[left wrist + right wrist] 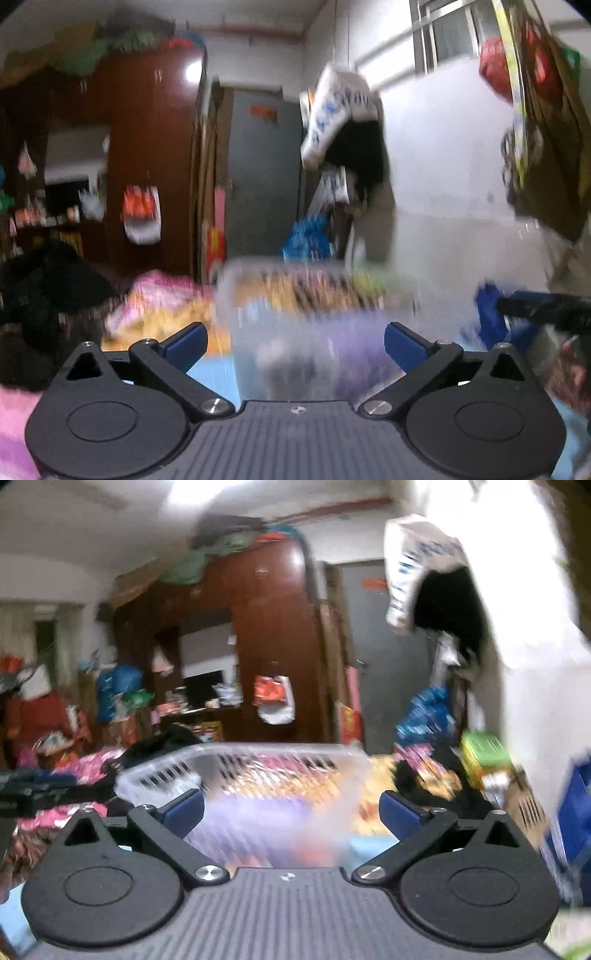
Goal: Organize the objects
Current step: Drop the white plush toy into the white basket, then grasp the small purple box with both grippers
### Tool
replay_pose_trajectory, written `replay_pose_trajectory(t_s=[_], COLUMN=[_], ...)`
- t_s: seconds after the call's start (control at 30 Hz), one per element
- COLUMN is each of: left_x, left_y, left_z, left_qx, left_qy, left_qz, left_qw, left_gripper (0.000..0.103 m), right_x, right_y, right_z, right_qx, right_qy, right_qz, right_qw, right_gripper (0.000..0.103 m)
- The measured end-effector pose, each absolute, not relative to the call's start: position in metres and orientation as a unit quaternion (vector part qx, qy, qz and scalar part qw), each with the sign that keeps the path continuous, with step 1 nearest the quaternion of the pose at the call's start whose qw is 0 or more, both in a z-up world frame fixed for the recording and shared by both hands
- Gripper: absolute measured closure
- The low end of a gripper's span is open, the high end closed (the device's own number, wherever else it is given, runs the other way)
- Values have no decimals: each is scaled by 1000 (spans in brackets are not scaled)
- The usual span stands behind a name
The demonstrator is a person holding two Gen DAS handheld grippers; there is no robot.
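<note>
**Two open grippers face a clear basket in a cluttered bedroom**

Both views are smeared by motion blur, so fine detail is lost.

The landmark is a clear plastic basket (295, 317) with slotted walls, standing on a bed (214, 373) with a light blue sheet. From the left wrist camera, the left gripper (294, 341) points straight at the basket. Its blue fingers (184, 345) are spread wide apart, one on each side of the basket's near wall, and they grip nothing. Whether either finger touches the plastic cannot be told through the blur. Purple and dark shapes show dimly through the basket's wall; what they are cannot be told.

From the right wrist camera, the right gripper (291, 812) is also spread wide and holds nothing. The basket (251, 775) lies just ahead of it and a little to its left, with the near corner between the fingers. Purple and reddish shapes show through the wall.

Left of the basket, pink and yellow bedding (162, 306) is heaped up, with dark clothes (48, 291) beyond it. Right of the basket sits a green box (484, 753), and farther right a blue crate (576, 812).

Behind the basket stands a tall brown wardrobe (273, 635) with bundles piled on top. Right of the wardrobe is a grey door (262, 173). Above and right of the basket, a white and blue pack (336, 110) hangs high by the white wall (443, 155).
</note>
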State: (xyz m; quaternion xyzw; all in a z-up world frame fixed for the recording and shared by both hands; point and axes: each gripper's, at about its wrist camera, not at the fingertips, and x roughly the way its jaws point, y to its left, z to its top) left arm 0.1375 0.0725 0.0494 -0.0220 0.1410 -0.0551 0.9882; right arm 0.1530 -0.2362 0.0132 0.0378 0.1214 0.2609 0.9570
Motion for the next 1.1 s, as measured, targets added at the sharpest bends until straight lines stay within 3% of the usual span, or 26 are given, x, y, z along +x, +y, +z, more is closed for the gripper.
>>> replay_pose_trajectory(t_s=[0.13, 0.3, 0.67, 0.93, 1.1], left_x=[157, 186, 200, 201, 202], left_y=[73, 74, 46, 39, 41], left_z=[23, 1, -10, -12, -14], left_qx=[-19, -48, -18, -14, -9], left_qy=[202, 259, 284, 282, 287], left_qz=[-51, -63, -45, -23, -4], left_qw=[978, 963, 958, 959, 958], left_gripper=[1, 2, 2, 2, 3], right_x=[158, 170, 180, 185, 184], right_y=[-250, -221, -185, -176, -178], right_z=[-15, -28, -40, -42, -42], right_qx=[49, -11, -43, -63, -58], right_qy=[213, 269, 285, 298, 296], right_qz=[249, 254, 272, 263, 257], right_qw=[944, 929, 918, 915, 918], right_gripper=[0, 2, 11, 34, 35])
